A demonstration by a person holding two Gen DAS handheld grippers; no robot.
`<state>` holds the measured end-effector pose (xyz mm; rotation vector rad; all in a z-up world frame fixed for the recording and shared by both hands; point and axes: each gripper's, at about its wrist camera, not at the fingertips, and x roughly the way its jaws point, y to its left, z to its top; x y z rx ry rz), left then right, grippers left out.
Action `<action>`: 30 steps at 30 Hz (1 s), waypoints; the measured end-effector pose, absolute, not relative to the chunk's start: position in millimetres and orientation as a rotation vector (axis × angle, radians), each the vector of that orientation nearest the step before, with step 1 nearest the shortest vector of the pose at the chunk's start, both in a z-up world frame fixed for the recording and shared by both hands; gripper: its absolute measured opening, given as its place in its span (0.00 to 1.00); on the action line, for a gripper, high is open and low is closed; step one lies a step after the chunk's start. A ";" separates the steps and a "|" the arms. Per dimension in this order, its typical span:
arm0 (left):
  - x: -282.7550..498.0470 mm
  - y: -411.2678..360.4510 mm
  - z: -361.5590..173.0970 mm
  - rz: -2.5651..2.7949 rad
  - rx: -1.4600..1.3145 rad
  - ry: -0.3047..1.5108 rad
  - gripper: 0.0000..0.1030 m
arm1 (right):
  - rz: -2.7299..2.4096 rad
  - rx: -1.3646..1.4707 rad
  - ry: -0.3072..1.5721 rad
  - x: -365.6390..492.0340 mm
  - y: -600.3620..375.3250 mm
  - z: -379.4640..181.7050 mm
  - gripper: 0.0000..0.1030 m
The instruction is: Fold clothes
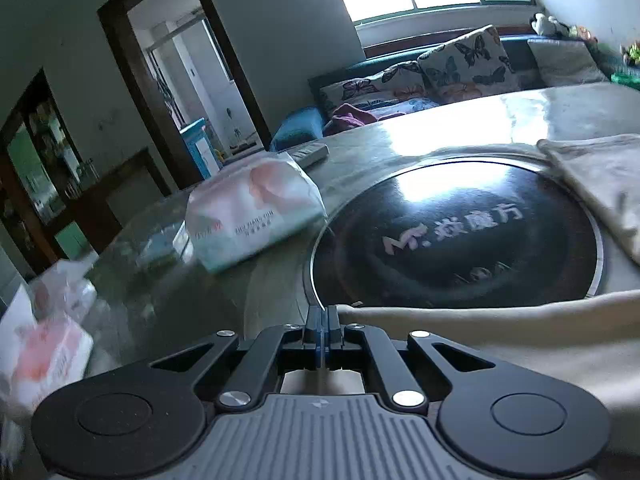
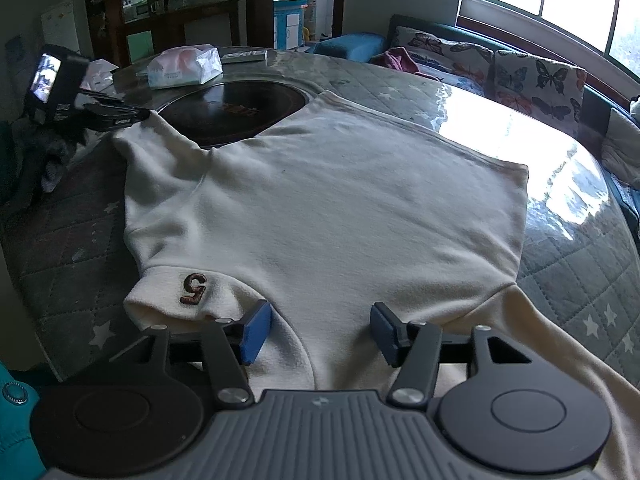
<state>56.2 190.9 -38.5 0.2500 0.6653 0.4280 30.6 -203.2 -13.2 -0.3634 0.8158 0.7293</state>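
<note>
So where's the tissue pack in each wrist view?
Left wrist: tissue pack sits left of centre, just left of the dark round hotplate.
Right wrist: tissue pack is far back, upper left, behind the same hotplate.
Shared landmark: the hotplate set in the table.

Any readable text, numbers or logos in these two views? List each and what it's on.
"5": brown embroidered numeral on the cuff of the cream fleece garment.
Pale Chinese characters on the round black glass hotplate set in the table: blurred, not reliably readable.
Print on the white plastic tissue pack: blurred, unreadable.
Small logo on the right gripper's grey body: too small to read.
</note>
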 end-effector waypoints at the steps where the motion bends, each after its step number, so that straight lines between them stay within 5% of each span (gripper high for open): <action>1: 60.2 191.6 -38.8 0.433 0.267 0.661 0.02 | 0.729 -0.361 0.817 31.0 -203.4 -13.4 0.56; 12: 35.1 193.2 -10.8 0.408 0.112 0.646 0.13 | 0.728 -0.369 0.816 31.2 -203.0 -13.7 0.58; 30: -23.5 113.1 -10.7 0.109 0.059 0.757 0.16 | 0.727 -0.369 0.801 29.6 -203.7 -14.1 0.58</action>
